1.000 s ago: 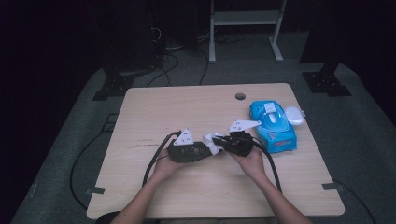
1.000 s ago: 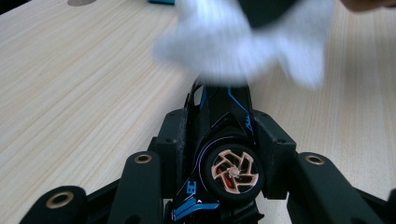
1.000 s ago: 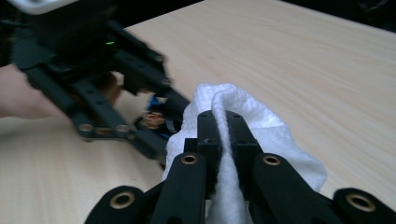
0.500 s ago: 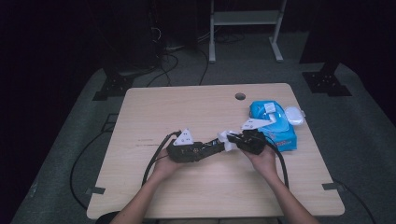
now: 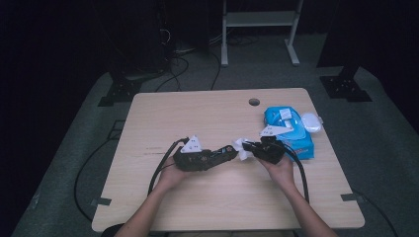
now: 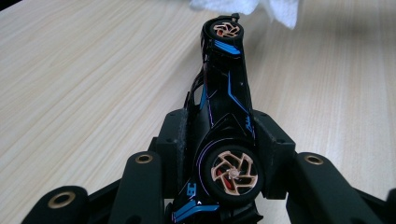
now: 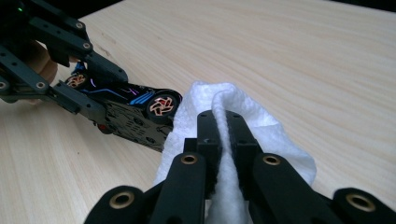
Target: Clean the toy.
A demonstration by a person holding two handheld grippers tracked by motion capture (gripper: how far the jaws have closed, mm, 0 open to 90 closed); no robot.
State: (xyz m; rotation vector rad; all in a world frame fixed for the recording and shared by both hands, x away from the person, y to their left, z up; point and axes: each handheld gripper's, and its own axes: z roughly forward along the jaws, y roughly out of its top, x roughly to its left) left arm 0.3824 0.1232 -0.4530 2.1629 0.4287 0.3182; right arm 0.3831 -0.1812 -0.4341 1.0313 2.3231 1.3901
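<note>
- Table (image 5: 163,118) of pale wood bears everything; its left and far parts lie bare.
- Wipes pack (image 5: 291,129), blue, lies at the right edge, just beyond the right hand.
- Left gripper (image 5: 228,152) pinches a toy car (image 6: 227,100) by its rear, tipped on its side, nose pointing right; it has kept still at mid-table.
- Right gripper (image 5: 248,146) is pressed onto a white wipe (image 7: 243,121); a second ago it sat apart from the car, now the wipe touches the front wheel (image 7: 162,105); wiping looks ready to begin.

Toy car's (image 6: 224,93) rear hidden between the jaws
</note>
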